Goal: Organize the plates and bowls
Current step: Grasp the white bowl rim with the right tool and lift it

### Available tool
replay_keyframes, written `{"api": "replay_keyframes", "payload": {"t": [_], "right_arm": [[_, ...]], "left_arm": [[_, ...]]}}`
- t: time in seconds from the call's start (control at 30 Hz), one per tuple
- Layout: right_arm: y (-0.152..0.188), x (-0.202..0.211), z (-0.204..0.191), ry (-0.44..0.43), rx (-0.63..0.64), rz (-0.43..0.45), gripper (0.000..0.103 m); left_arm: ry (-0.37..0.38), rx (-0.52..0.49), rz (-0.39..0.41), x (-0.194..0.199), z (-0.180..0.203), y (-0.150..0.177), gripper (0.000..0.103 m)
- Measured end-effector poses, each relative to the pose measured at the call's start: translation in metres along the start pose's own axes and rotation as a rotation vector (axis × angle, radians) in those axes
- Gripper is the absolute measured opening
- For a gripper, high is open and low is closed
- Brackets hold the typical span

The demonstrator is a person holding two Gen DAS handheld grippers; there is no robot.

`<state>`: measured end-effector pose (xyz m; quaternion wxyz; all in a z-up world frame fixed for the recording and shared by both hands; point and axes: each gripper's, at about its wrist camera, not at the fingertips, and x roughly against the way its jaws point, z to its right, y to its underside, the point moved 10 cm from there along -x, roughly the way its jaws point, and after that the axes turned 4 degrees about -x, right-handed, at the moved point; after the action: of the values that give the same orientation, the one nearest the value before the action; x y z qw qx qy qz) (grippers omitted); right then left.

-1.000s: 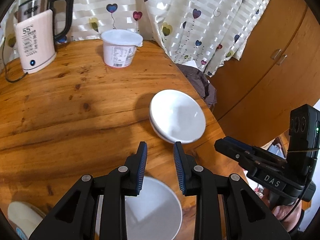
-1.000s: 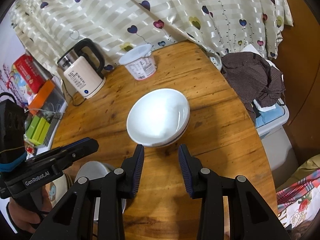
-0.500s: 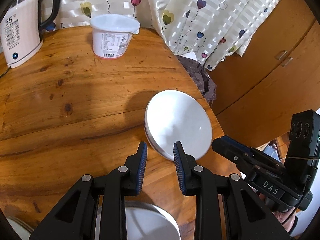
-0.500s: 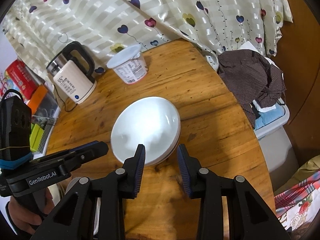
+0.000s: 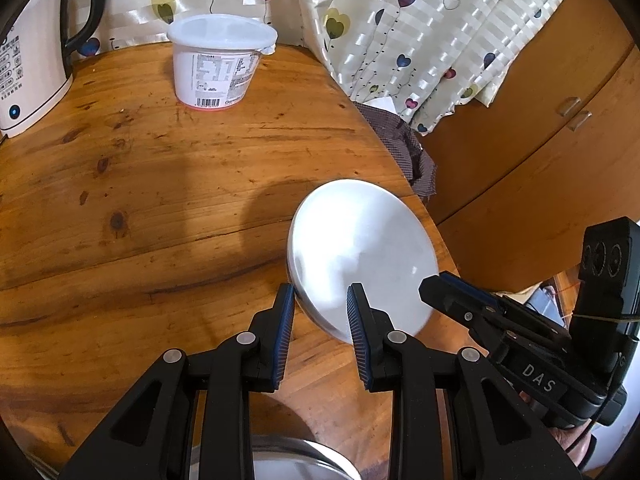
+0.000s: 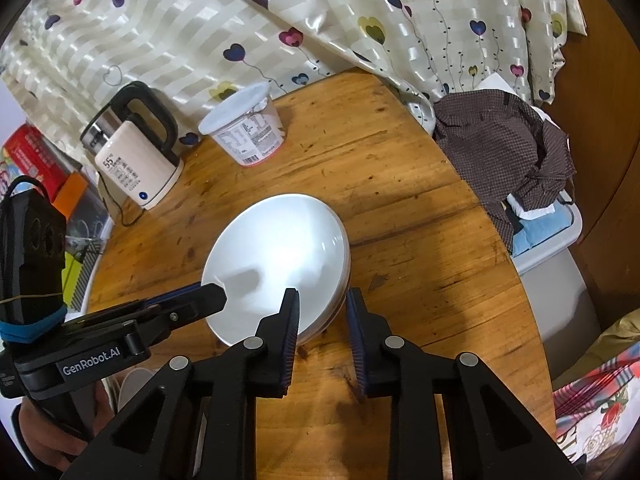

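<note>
A stack of white bowls (image 5: 360, 252) sits on the round wooden table (image 5: 160, 184) near its right edge; it also shows in the right wrist view (image 6: 276, 256). My left gripper (image 5: 320, 300) is open, its fingers straddling the stack's near-left rim. My right gripper (image 6: 322, 304) is open, its fingers straddling the stack's right rim. Each gripper shows in the other's view, the right one (image 5: 448, 288) and the left one (image 6: 208, 294), at opposite sides of the stack. A metal bowl (image 5: 296, 460) lies below my left gripper.
A white lidded tub (image 5: 218, 66) and a cream electric kettle (image 6: 136, 160) stand at the back of the table. A heart-print curtain (image 6: 320, 12) hangs behind. A brown checked cloth (image 6: 508, 148) lies on a bin beside the table. Wooden cabinets (image 5: 552, 128) stand to the right.
Both grippers have moved forward to the white bowl stack and now straddle its rim from opposite sides. The metal bowl has slid lower in the left wrist view.
</note>
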<state>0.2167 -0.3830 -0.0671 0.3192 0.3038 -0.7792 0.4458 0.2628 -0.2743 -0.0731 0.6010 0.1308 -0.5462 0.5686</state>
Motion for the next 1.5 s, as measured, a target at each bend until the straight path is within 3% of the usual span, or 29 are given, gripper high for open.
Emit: {"api": "replay_keyframes", "payload": {"t": [0.83, 1.5], "right_arm": [[-0.005, -0.004, 0.002, 0.015, 0.011, 0.007, 0.018], [-0.003, 0.029, -0.026, -0.002, 0.051, 0.045, 0.018]], "left_arm": [[-0.007, -0.011, -0.005, -0.009, 0.002, -0.001, 0.028], [-0.007, -0.014, 0.052, 0.033, 0.005, 0.006, 0.028]]}}
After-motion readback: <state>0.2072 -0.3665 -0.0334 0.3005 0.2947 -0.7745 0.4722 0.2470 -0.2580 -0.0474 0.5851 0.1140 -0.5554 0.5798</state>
